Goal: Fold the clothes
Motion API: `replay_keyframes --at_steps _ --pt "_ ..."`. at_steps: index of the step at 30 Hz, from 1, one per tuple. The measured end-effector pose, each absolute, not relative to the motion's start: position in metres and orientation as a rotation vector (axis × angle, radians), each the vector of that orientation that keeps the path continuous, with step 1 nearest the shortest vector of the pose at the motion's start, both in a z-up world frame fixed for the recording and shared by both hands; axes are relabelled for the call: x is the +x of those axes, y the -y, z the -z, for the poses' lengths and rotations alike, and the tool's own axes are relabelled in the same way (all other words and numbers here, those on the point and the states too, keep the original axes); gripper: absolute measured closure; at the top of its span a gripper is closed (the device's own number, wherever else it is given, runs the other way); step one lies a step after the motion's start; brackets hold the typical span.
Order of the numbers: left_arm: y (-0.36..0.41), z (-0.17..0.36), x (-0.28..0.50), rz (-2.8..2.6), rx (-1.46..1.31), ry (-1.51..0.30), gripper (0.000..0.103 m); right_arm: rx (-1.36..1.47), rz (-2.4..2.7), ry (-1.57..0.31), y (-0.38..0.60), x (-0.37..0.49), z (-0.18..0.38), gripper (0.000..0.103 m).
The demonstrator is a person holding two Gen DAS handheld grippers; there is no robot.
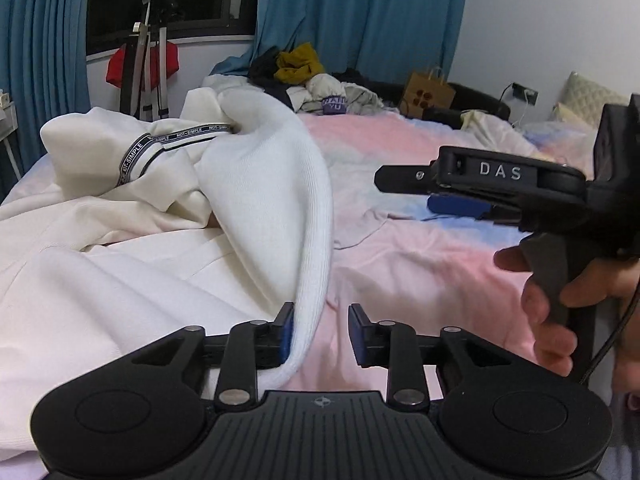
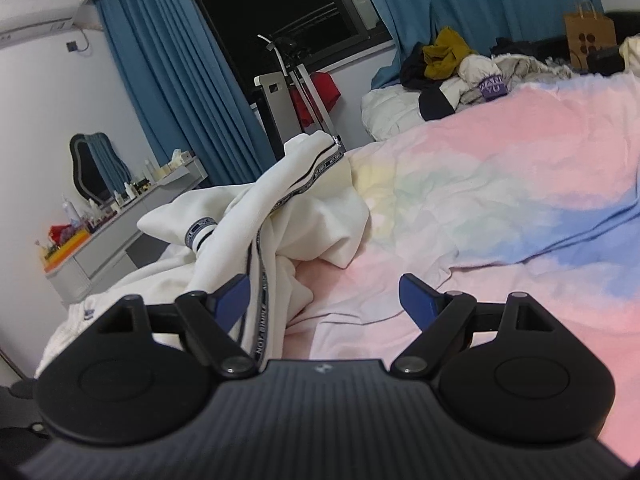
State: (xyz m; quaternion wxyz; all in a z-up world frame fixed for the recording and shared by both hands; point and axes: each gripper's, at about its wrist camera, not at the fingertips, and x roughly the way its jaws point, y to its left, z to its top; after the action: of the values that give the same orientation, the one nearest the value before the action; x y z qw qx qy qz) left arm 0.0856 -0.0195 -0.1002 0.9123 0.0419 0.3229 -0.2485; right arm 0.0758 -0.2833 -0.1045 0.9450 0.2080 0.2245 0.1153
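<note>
A white garment with a black lettered trim band lies crumpled on the pink and blue bedsheet. Its ribbed white hem runs down between my left gripper's fingers, touching the left pad; the jaws stand open. My right gripper shows from the side in the left wrist view, held above the sheet to the right. In the right wrist view the right gripper is wide open, with the garment and its trim band beside its left finger, not clamped.
A pile of other clothes and a brown paper bag sit at the bed's far end. Blue curtains and a dark window are behind. A dresser with bottles stands left of the bed.
</note>
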Motion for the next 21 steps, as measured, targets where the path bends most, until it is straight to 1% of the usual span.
replay_keyframes --at_steps 2,4,6,7,9,15,18,21 --pt "0.018 0.097 0.083 0.512 0.07 -0.648 0.066 0.436 -0.235 -0.462 0.285 0.076 0.105 0.02" --pt "0.016 0.091 0.08 0.515 0.038 -0.616 0.055 0.45 -0.233 -0.466 0.288 0.077 0.105 0.02" --pt "0.013 0.084 0.078 0.516 0.002 -0.58 0.051 0.468 -0.224 -0.47 0.291 0.077 0.104 0.02" --pt "0.013 0.081 0.077 0.512 -0.006 -0.562 0.046 0.477 -0.217 -0.469 0.293 0.077 0.104 0.02" --pt "0.012 0.073 0.076 0.505 -0.022 -0.527 0.043 0.497 -0.203 -0.468 0.298 0.075 0.104 0.02" --pt "0.018 0.059 0.101 0.479 -0.026 -0.49 0.042 0.555 -0.16 -0.462 0.311 0.072 0.104 0.02" --pt "0.032 0.056 0.13 0.471 -0.047 -0.496 0.042 0.584 -0.138 -0.46 0.318 0.07 0.104 0.02" --pt "0.059 0.048 0.164 0.439 0.017 -0.485 0.042 0.609 -0.131 -0.453 0.324 0.069 0.103 0.02"
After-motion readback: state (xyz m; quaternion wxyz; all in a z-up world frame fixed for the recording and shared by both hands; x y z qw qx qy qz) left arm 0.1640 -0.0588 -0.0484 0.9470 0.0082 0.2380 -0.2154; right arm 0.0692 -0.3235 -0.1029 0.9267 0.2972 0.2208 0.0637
